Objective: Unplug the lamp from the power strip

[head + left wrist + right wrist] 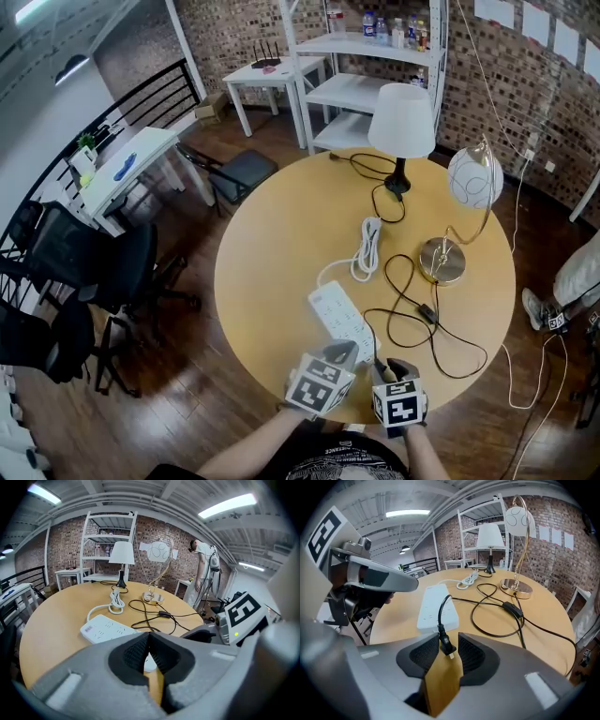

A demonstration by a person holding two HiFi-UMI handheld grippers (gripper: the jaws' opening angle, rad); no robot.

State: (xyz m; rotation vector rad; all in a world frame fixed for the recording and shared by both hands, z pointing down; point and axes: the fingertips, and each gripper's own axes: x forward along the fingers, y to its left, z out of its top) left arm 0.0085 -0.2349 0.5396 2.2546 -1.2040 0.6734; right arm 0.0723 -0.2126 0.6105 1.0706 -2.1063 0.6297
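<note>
On the round wooden table (272,272) lies a white power strip (339,319). The black plug (446,645) is out of the strip with its prongs bare. It sits between the jaws of my right gripper (444,638), which stand open with neither pad pressing on it. Its black cord (487,606) loops past an inline switch (512,609) towards the gold arc lamp's base (441,260). My left gripper (149,637) is shut with nothing in it, tips together over the strip's near end. In the head view the left gripper (343,352) and right gripper (384,367) sit side by side at the table's near edge.
A white-shaded lamp (401,120) stands at the table's far side, and the strip's own white cable (367,248) is coiled mid-table. A white shelf (361,56), small tables and black chairs (103,262) surround the table. A person (205,573) stands to the right.
</note>
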